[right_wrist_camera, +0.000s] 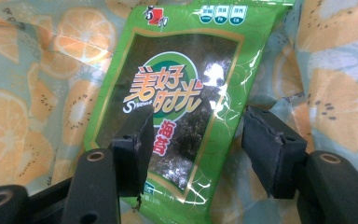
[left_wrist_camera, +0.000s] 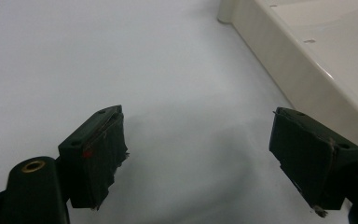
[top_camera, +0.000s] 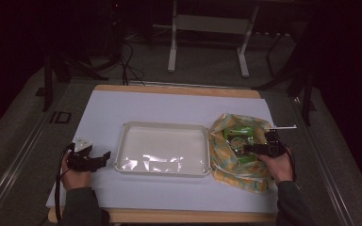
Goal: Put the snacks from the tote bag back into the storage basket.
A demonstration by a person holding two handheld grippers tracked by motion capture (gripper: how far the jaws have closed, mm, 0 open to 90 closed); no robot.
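So far little of the work looks done: the cream tray in the middle of the table holds nothing, and the green snack packets all lie inside the open orange-print bag just to the tray's right. At least 2 packets show there in the high view.

In the right gripper view the right gripper stands with its jaws wide apart, straddling the lower end of 1 green seaweed packet that lies flat on the bag's fruit-patterned fabric. The left jaw overlaps the packet's printed face and the right jaw sits off its edge; whether either pad touches the foil, I cannot tell. Nothing is clamped yet.

The left gripper is also wide open and holds nothing, resting low over bare white table just beside the tray's outer wall.

My reading is that the first packet is about to be grasped, so closing on it, lifting it out and setting it in the tray all remain, and the other packets after it.
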